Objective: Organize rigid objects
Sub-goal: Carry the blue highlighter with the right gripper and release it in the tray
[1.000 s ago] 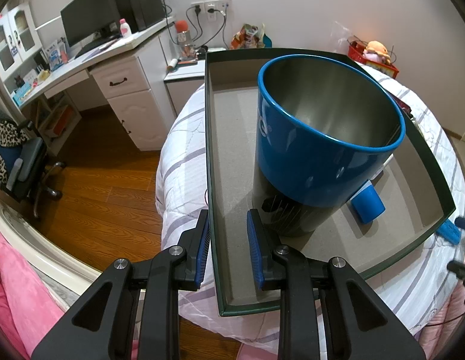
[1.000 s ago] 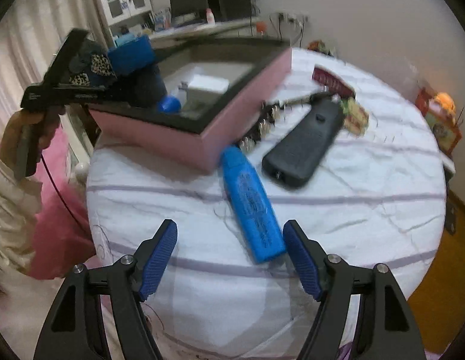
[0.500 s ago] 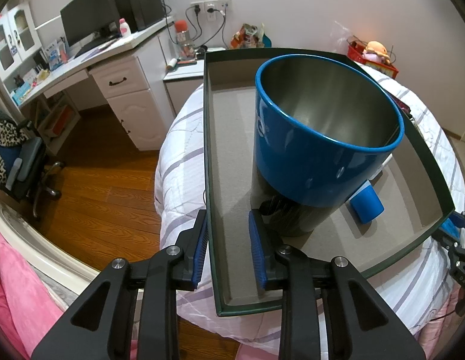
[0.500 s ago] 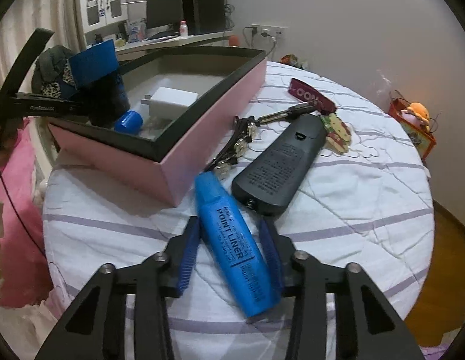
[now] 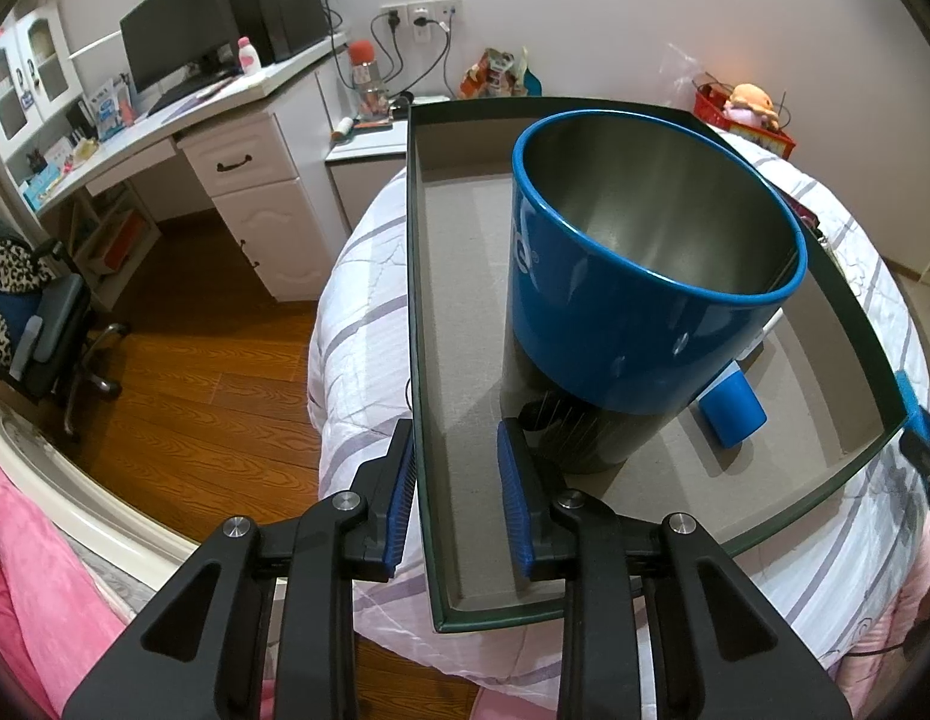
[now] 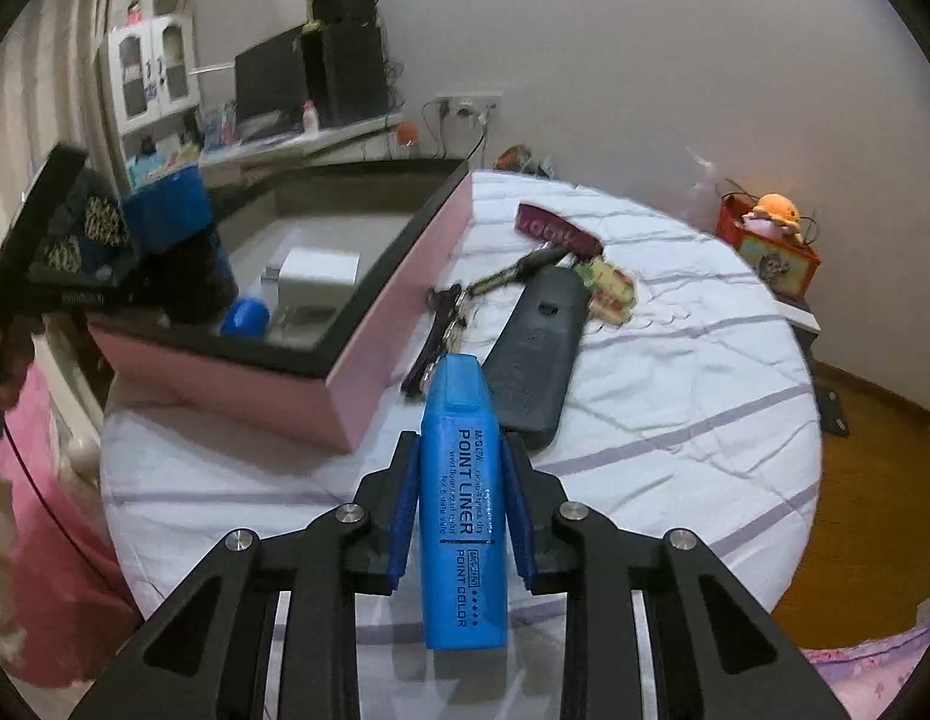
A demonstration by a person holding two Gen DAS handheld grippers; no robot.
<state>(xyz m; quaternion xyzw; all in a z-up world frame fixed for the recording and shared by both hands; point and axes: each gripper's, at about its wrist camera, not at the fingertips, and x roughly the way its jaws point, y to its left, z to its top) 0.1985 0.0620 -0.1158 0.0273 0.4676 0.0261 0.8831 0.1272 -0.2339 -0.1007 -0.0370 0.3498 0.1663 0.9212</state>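
Two grips on. R gripper (image 6: 460,498) jaws just closed on blue highlighter (image 6: 462,516), mid-barrel, between pads. L gripper (image 5: 456,498) clamps box wall (image 5: 418,360). Risk: highlighter pivots/slips in transit; box tips w/ blue cup (image 5: 645,276).

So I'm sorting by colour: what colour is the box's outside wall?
Pink, with a dark rim; the box shows this best in the right wrist view.
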